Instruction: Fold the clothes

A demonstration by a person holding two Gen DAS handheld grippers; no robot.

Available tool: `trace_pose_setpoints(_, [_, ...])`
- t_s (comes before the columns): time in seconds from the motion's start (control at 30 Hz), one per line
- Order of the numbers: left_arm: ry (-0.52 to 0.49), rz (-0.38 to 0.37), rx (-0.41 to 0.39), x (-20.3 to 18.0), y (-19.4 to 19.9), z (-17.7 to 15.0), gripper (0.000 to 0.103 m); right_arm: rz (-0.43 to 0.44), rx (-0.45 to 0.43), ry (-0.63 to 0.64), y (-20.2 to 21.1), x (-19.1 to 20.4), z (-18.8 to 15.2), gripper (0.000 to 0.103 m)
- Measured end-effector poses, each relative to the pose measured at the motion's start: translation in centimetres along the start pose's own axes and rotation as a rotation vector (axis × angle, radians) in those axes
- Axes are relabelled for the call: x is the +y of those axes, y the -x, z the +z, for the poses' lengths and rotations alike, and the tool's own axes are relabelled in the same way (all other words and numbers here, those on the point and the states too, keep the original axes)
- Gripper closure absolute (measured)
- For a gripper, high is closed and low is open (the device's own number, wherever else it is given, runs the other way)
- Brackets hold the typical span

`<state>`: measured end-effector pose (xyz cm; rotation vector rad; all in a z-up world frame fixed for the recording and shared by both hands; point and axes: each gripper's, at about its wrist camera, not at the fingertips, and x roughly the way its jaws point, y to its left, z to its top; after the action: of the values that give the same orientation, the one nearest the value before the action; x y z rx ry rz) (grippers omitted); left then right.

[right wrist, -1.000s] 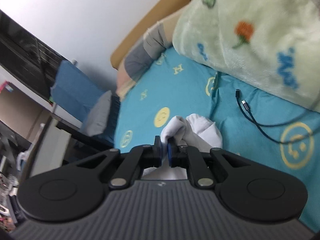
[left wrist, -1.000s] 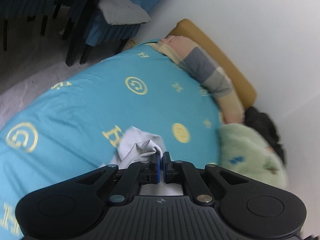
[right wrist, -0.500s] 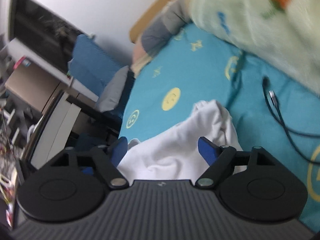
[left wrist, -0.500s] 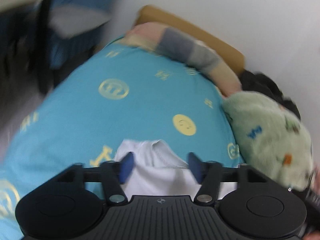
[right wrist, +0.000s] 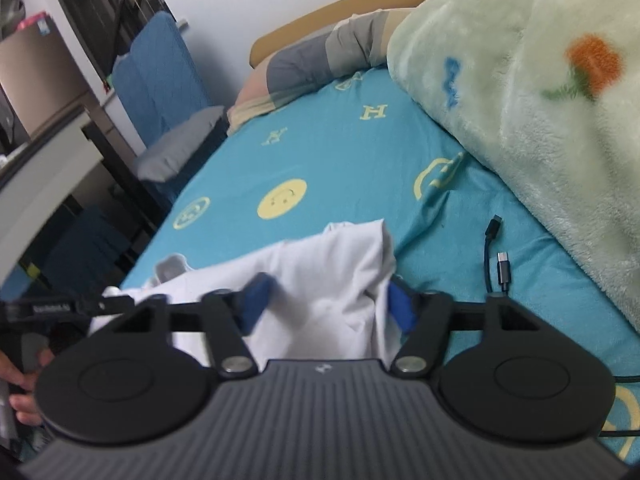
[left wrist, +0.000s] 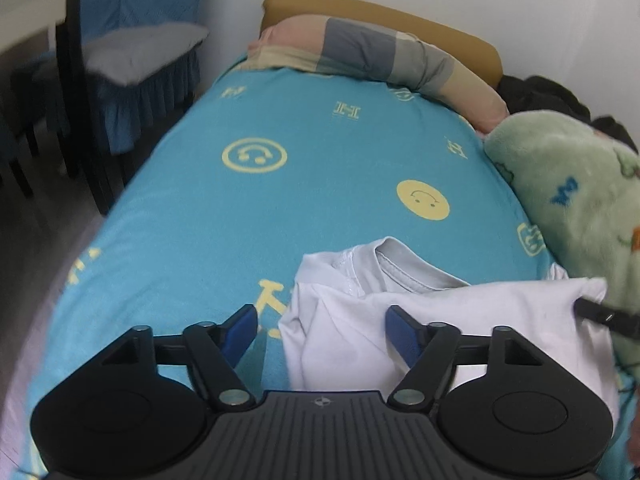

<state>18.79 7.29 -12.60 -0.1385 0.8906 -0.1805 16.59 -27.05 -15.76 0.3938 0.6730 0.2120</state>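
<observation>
On the near part of the bed, a white T-shirt (left wrist: pixel 420 320) is spread in soft folds over the turquoise sheet (left wrist: pixel 280 200), its grey-lined collar (left wrist: pixel 412 268) turned toward the pillows. Its cloth is seen beneath and between the blue pads of both tools without being gripped. The left gripper (left wrist: pixel 322 330) is held with its jaws spread wide, one pad over bare sheet and the other over the shirt. The right gripper (right wrist: pixel 326 304) is likewise released, its jaws parted above a raised fold of the shirt (right wrist: pixel 320 272). Beside the shirt, on the sheet, a dark cable (right wrist: pixel 498 256) with two plugs is laid. Further right, a pale green fleece blanket (right wrist: pixel 540 100) is heaped along the bed's edge. At the head, a striped pillow (left wrist: pixel 380 56) is set against a tan headboard (left wrist: pixel 400 12). Off the bed's left side, a chair with a grey cushion (left wrist: pixel 140 52) is placed.
</observation>
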Motion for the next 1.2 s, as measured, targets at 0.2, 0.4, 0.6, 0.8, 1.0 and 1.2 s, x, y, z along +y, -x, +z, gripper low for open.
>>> trace_pose_setpoints(0.2, [0.016,-0.039,-0.073,0.2,1.3,0.8,0.097,0.011,-0.108,0.044,1.9,0.9,0.3,0.088])
trace_pose_setpoints(0.4, [0.133,-0.085,-0.235,0.2,3.5,3.8,0.098,-0.007,-0.265,0.047,2.7,2.1,1.5,0.089])
trace_pose_setpoints(0.6, [0.076,0.022,-0.17,-0.1,-1.9,3.6,0.096,-0.117,-0.107,0.069,-2.1,1.3,0.6,0.079])
trace_pose_setpoints(0.8, [0.075,0.027,-0.156,-0.2,-0.3,3.2,0.069,-0.089,-0.118,-0.013,-0.2,1.4,1.2,0.022])
trace_pose_setpoints(1.0, [0.026,-0.022,-0.162,-3.6,3.5,0.5,0.051,-0.086,-0.161,0.09,2.7,4.5,0.7,0.023])
trace_pose_setpoints(1.2, [0.019,-0.055,-0.082,-6.9,3.7,-3.7,0.049,-0.074,-0.045,0.201,1.2,6.4,-1.8,0.023])
